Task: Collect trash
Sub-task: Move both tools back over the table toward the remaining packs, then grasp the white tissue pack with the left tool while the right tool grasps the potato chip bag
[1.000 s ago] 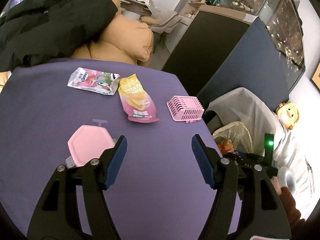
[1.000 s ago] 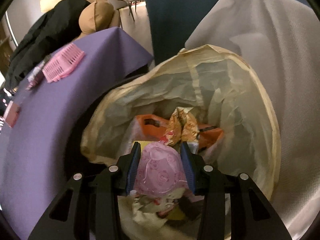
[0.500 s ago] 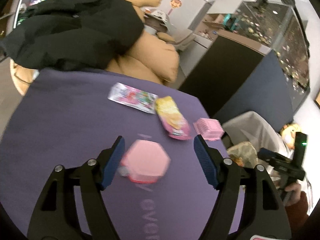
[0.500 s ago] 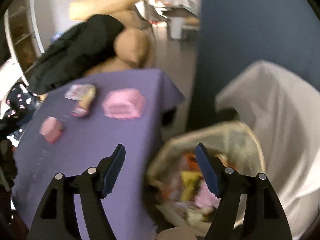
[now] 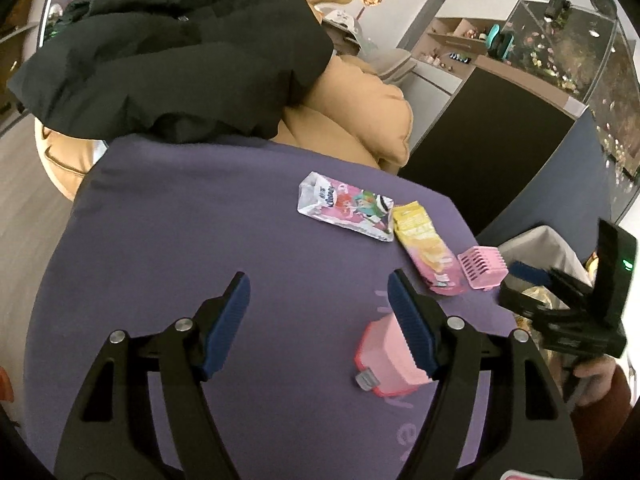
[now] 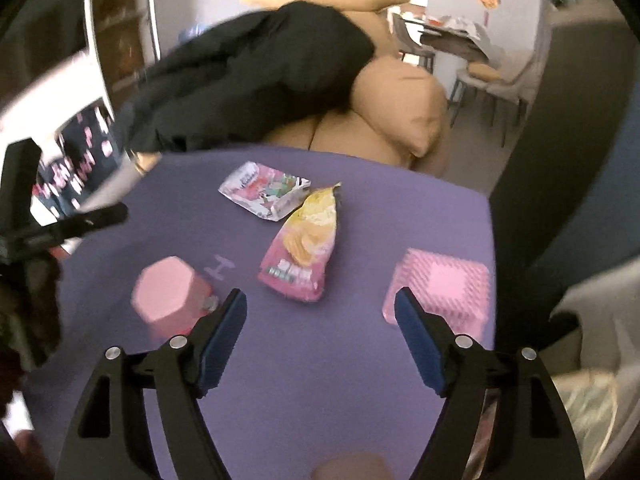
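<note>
Left wrist view is showing the left tool point(image 5: 318, 292) hanging released over the purple worktop point(image 5: 180, 216), its blue pads spread wide and gripping nothing. A pink hexagonal box point(image 5: 390, 356) is lying just beside the right-hand pad. Farther off, a white-and-pink wrapper point(image 5: 346, 206) and a yellow-pink snack packet point(image 5: 426, 252) are touching end to end, with a pink slotted basket point(image 5: 482, 268) near the worktop's edge. Right wrist view, somewhat blurred, is showing the right tool point(image 6: 320, 320) likewise released and empty, hovering with the snack packet point(image 6: 304, 248) just ahead of it. A black jacket point(image 5: 176, 52) is draping over a tan cushion point(image 5: 360, 120) behind.
</note>
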Available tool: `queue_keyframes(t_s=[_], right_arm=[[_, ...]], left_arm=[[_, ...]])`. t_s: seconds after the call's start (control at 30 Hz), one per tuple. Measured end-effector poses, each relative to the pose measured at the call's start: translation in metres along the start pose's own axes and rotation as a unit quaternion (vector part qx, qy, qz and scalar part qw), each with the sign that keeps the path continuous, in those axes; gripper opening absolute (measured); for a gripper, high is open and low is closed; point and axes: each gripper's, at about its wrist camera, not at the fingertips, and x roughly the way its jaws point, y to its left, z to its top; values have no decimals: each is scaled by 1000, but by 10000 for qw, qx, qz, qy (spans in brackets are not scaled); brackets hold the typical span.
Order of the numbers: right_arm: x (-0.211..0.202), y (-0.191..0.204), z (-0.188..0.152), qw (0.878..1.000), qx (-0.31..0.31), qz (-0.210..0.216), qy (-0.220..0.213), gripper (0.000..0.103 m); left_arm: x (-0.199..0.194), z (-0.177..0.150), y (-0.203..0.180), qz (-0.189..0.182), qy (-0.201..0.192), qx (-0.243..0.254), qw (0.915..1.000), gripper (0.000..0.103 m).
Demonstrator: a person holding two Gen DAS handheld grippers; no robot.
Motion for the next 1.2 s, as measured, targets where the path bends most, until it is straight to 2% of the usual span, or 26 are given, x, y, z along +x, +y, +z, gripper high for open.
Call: queue_keyframes(t_s=[0.1,0.2,0.27,0.33,0.37,0.4,0.43,0.47,0.5,0.6,0.63,0.7,1.03,1.1,1.2], right_arm=[[32,4,19,9998,110,-144,81,72],[58,-1,33,9987,441,107,213,73],[75,-5,42,9971,677,118,314,73],[87,-10,46,9956,814,35,468,73],[93,-10,46,9945,877,68,564,73],[99,-11,46,9932,946,284,613,73],[99,-8,46,9943,876,276,547,73],[98,-5,45,9954,773,222,518,73],[97,-1,43,9958,681,267,548,67],[90,5,35,9976,471,140,490,44],[85,4,32,9973,498,236,482,37],[76,-2,24,9959,669,385,464,34],[6,-30,-34,9852,1478,829,273,33],[-2,-37,-51,9809,1704,899,262,33],[-12,-39,-70,9798,1808,818,234,33]], left_arm=[[8,0,3,-16,69,53,10000,68],[13,2,5,-47,136,117,9998,68],[18,7,5,-36,159,197,9997,68],[22,13,4,9,157,275,9995,68],[24,18,4,33,135,329,9994,68],[26,21,5,62,104,364,9993,68],[28,25,5,103,70,388,9992,68],[31,30,7,160,38,382,9991,68],[34,33,8,178,33,360,9992,68],[45,39,11,217,71,311,9993,68],[49,41,11,224,98,309,9992,68],[58,44,9,219,170,320,9991,68],[112,63,-9,342,679,305,9966,67],[124,68,-12,545,818,268,9948,63],[135,72,-22,712,861,417,9929,62]])
